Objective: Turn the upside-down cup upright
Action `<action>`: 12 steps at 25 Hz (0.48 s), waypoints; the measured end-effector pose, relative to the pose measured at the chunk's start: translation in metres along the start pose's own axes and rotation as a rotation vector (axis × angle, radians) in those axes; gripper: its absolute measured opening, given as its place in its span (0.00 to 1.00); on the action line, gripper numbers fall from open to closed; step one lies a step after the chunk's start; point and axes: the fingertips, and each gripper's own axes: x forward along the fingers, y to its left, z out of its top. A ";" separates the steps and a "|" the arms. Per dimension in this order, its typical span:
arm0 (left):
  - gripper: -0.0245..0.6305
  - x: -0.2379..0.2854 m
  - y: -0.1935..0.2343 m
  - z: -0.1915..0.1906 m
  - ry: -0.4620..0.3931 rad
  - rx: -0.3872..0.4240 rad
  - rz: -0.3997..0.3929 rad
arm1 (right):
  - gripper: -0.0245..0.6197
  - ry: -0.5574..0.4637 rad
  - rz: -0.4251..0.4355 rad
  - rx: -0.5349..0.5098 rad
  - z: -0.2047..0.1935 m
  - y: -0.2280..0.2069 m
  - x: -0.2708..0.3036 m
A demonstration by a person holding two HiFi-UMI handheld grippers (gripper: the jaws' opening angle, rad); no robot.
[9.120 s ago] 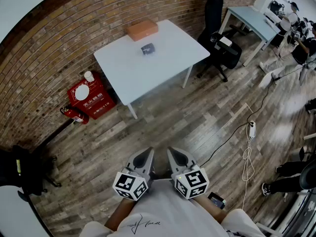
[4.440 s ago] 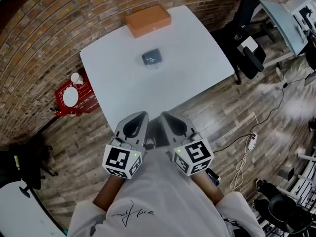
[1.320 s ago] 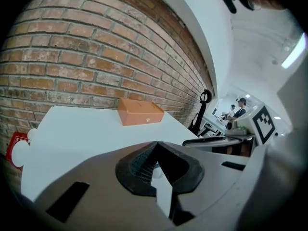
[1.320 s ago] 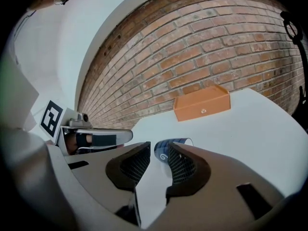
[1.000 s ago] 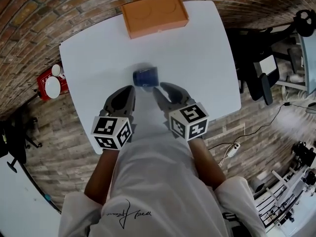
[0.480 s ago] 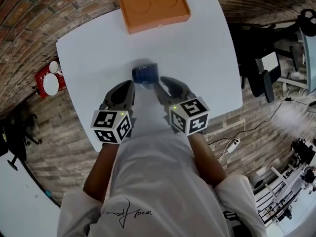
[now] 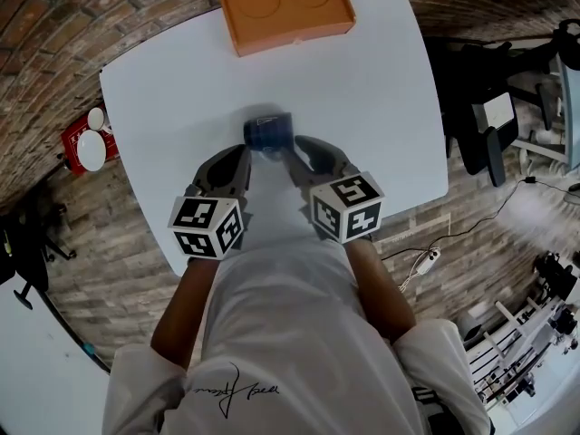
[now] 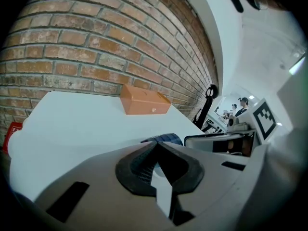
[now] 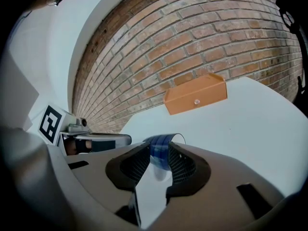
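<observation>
Now, right hand-held gripper (image 7: 293, 149), jaws slightly apart, blue cup (image 7: 269, 132) at their tips

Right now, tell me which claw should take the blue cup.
Right, probably: the right claw is open with the blue cup lined up at its tips; the left claw is shut and off-line.

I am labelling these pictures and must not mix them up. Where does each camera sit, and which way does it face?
Head view: on the person's head, looking steeply down at the table, cup and box; shows left tool, right tool, shirt.
Left tool view: on the left tool, facing along its closed jaws toward the brick wall; shows those jaws.
Right tool view: on the right tool, facing the cup through its parted jaws; shows those jaws.
Shared: all three show cup and box.
</observation>
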 end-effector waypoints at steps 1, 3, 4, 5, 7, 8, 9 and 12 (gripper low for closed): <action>0.05 0.001 0.000 -0.001 0.004 0.001 -0.001 | 0.18 0.002 -0.001 0.004 -0.001 -0.001 0.001; 0.05 0.002 0.002 -0.003 0.013 0.002 -0.002 | 0.18 0.007 -0.002 0.012 -0.003 -0.002 0.002; 0.05 0.003 0.002 -0.004 0.018 0.001 -0.002 | 0.18 0.009 -0.002 0.015 -0.003 -0.002 0.003; 0.05 0.004 0.003 -0.005 0.021 0.001 -0.002 | 0.18 0.011 -0.002 0.018 -0.004 -0.003 0.003; 0.05 0.005 0.003 -0.006 0.028 -0.001 -0.004 | 0.18 0.012 -0.003 0.025 -0.004 -0.005 0.004; 0.05 0.006 0.003 -0.007 0.032 -0.001 -0.006 | 0.18 0.012 -0.003 0.029 -0.004 -0.005 0.005; 0.05 0.007 0.003 -0.007 0.035 -0.001 -0.007 | 0.18 0.013 -0.001 0.036 -0.004 -0.006 0.005; 0.05 0.009 0.004 -0.009 0.044 -0.003 -0.008 | 0.18 0.015 0.015 0.068 -0.005 -0.005 0.007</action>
